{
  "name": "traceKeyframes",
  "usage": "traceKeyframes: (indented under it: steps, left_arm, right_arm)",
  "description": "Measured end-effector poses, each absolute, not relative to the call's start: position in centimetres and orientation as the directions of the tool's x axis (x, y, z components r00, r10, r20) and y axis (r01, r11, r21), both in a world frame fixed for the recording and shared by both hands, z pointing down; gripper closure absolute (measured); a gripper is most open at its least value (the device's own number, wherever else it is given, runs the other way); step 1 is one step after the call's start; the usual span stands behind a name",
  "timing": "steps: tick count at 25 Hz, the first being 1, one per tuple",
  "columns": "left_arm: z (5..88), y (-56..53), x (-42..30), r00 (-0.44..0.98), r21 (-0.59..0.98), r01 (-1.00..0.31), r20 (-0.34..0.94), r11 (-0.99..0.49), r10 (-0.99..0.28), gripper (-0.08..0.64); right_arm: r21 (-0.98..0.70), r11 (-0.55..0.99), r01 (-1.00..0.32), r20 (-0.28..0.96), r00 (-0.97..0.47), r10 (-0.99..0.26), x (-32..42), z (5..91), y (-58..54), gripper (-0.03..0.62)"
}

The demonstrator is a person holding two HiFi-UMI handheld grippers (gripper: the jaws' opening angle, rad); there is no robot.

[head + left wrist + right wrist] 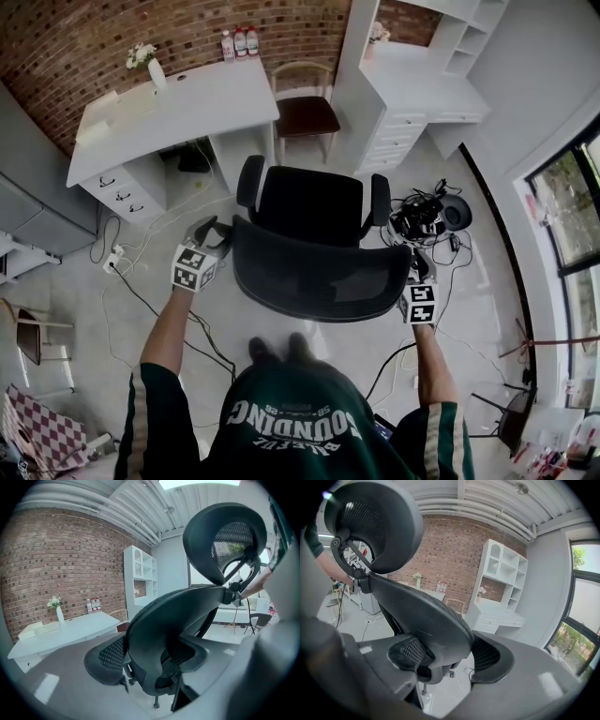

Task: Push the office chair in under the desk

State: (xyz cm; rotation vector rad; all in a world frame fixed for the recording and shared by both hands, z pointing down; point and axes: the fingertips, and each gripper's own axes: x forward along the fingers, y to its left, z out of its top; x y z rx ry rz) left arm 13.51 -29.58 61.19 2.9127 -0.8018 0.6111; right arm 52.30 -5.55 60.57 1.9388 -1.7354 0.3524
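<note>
the left gripper and right gripper are pinching the backrest of the office chair, whose casters are risking catching on floor cables before the desk.

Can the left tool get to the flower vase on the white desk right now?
Probably not. The left tool is clamped on the office chair, and the vase stands at the far side of the desk, well ahead of it.
</note>
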Motion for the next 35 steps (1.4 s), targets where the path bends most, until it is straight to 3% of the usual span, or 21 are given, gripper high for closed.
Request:
traceKeyframes:
  steps: [17, 35]
  left_arm:
    - [61.1, -27.1, 10.4, 0.718, -0.032, -0.622, 0.373, -0.782, -0.587, 0.298]
    - [61.2, -26.4, -2.2, 0.639, -0.030, -0.713, 0.382, -0.701, -0.667, 0.301]
  right_arm:
    - [0.189, 0.046, -0.981, 0.486, 0.052, -0.872, 52.0, 60.3, -7.4, 0.308]
    - [0.194, 0.180, -0.964, 0.519, -0.055, -0.853, 41.7, 60.5, -12.3, 0.308]
